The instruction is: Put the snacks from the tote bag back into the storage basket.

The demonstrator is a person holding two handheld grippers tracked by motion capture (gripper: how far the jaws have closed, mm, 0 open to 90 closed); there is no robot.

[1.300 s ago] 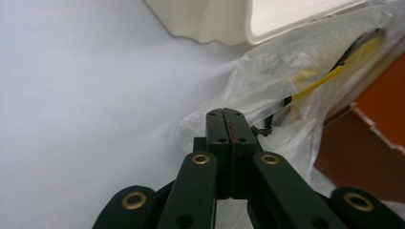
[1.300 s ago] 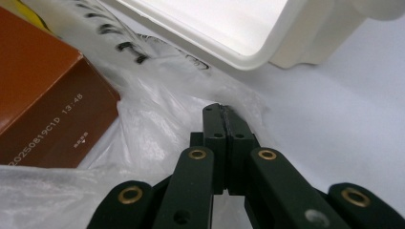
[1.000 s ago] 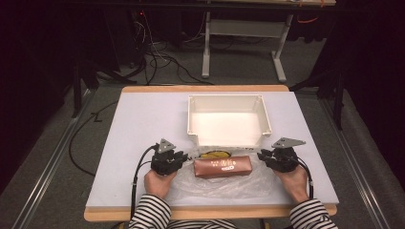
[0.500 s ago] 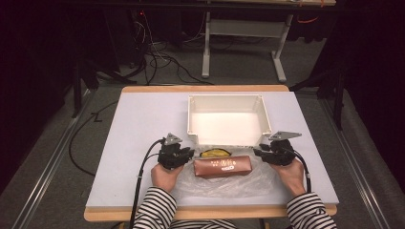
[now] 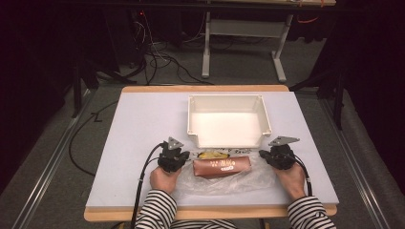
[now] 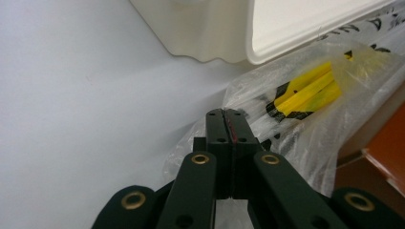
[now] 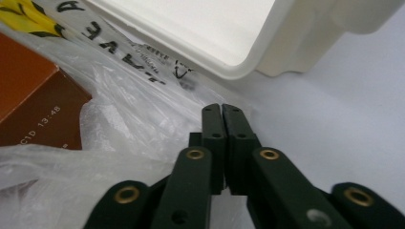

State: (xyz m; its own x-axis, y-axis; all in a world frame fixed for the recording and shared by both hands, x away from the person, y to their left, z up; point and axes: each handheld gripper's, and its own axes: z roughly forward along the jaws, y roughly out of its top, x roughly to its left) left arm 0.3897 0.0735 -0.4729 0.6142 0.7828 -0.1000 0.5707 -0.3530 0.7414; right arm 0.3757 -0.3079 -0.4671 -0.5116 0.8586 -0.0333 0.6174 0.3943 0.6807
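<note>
Two grippers, left gripper [image 6: 224, 114] and right gripper [image 7: 222, 109], jaws just closed, clamped on plastic bag [image 5: 224, 179] corners. Bag between them, beside white bin [image 5: 228, 120]. Film thin, slippery, tear-prone; brown pack [image 5: 221, 166] inside adds weight. Hold bunched edges.

Clear plastic bag [image 5: 224, 179]: thin, crinkled, glossy, printed in black and yellow. Brown pack [image 5: 221, 165] inside: smooth, faintly shiny wrapper. White tray [image 5: 228, 141]: moulded plastic, smooth, soft sheen on the rim. Bench [image 5: 143, 129]: matt, pale grey-white top, even and unmarked, with a bare wood edge. Left tool [image 6: 228, 125] and right tool [image 7: 222, 119]: matt black plastic jaws, brass-coloured metal rivets at the links. Striped sleeves [image 5: 155, 210]: knitted cloth, soft and matt.
</note>
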